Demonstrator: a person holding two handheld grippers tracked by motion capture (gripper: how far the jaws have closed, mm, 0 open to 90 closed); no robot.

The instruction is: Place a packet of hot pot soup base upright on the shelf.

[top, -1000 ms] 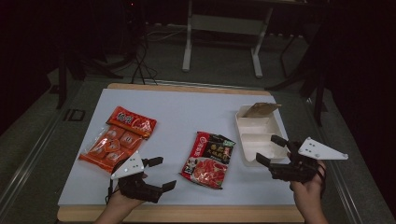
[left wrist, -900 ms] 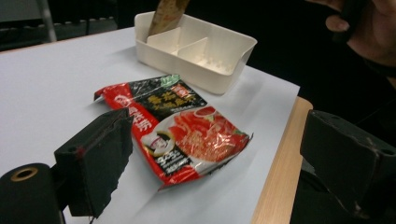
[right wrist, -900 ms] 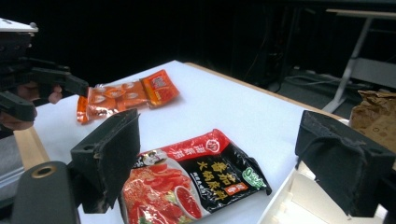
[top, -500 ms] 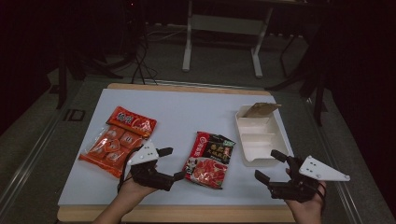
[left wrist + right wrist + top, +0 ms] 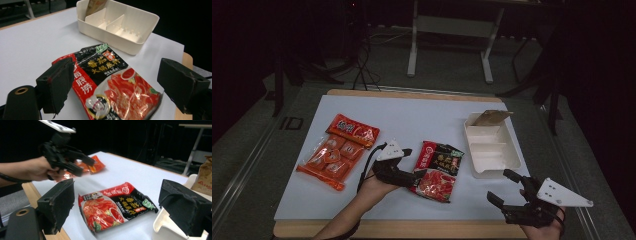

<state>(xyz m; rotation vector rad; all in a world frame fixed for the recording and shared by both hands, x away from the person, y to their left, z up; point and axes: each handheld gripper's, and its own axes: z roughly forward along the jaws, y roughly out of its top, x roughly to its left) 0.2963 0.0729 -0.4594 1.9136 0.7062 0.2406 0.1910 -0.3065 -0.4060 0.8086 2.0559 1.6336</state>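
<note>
Now my left gripper [image 5: 414, 165] sits at the red-black sauce pouch [image 5: 438, 170], mid-table, jaws wide w/ nothing pinched, just closing a bit. Right gripper [image 5: 507, 192] hangs released near the front edge. Divided white tray [image 5: 507, 155] holds a brown packet [image 5: 492, 118] in its far compartment.

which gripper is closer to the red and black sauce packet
Left. The left gripper sits at the sauce packet's left edge, jaws open; the right gripper is off to its right, apart.
</note>
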